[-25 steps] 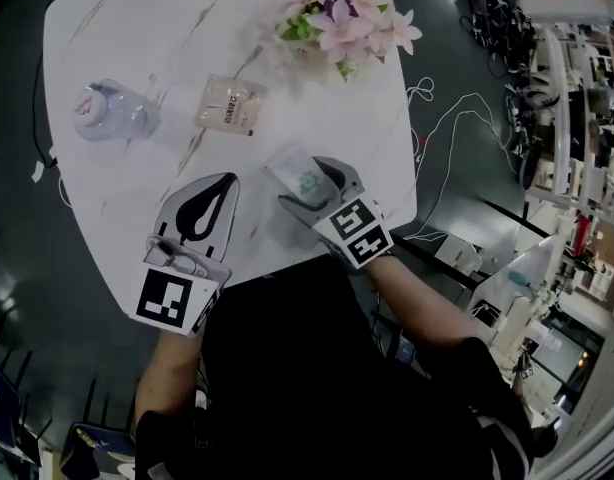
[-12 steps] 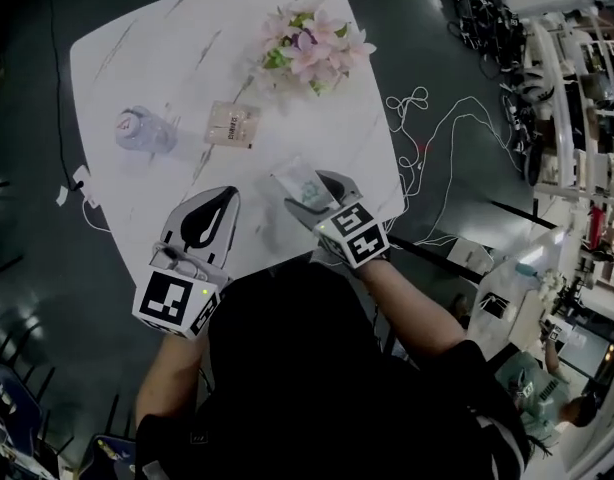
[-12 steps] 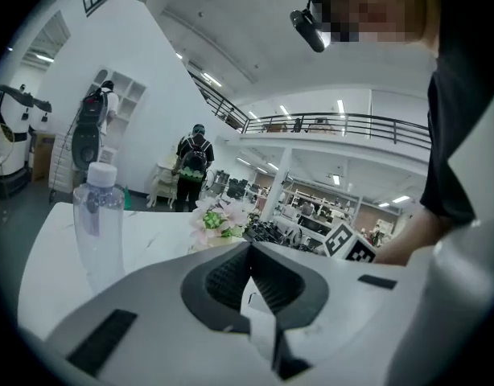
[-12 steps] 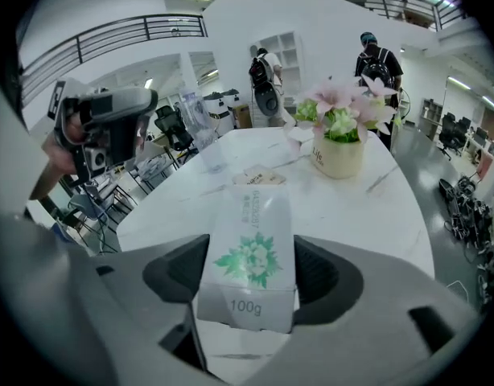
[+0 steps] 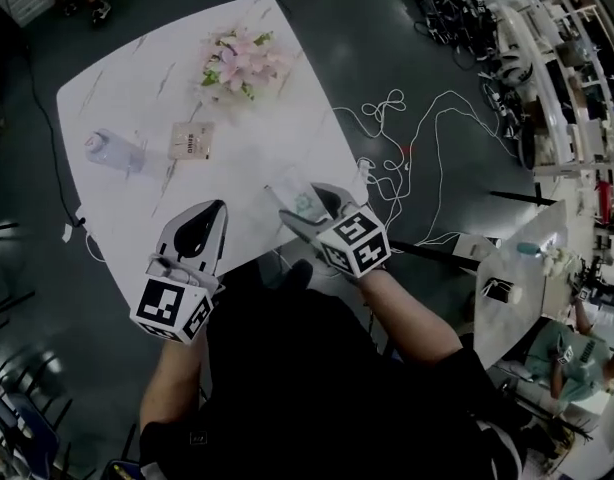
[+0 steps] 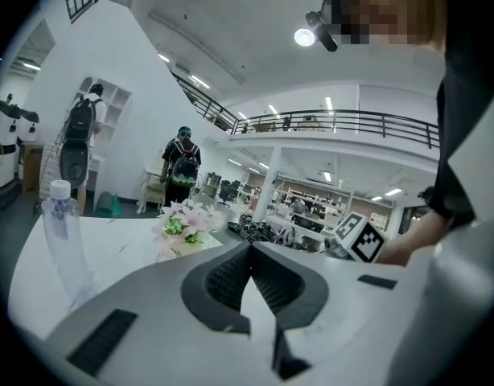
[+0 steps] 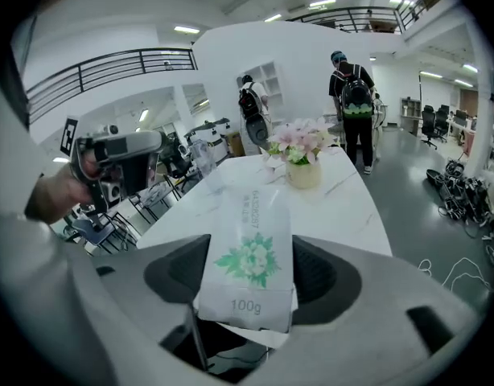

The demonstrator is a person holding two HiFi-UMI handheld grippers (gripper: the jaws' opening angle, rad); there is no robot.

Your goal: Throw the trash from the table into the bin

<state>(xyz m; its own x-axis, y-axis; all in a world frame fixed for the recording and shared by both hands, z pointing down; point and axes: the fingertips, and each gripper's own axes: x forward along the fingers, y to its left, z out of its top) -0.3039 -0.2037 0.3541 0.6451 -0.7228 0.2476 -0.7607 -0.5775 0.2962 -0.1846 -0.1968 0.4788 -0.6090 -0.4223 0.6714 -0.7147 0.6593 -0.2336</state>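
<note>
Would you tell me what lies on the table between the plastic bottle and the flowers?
A small tan packet lies roughly midway between the bottle and the flowers; the head view shows it.

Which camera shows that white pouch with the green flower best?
Right gripper view: the white plastic pouch with green flower print fills its centre, lettering legible. Head view shows it small, partly hidden; left gripper view misses it.

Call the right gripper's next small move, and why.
Probably carry the white pouch away from the table to find the bin: the right gripper has just been closing with it between its jaws, and no bin is in view.
</note>
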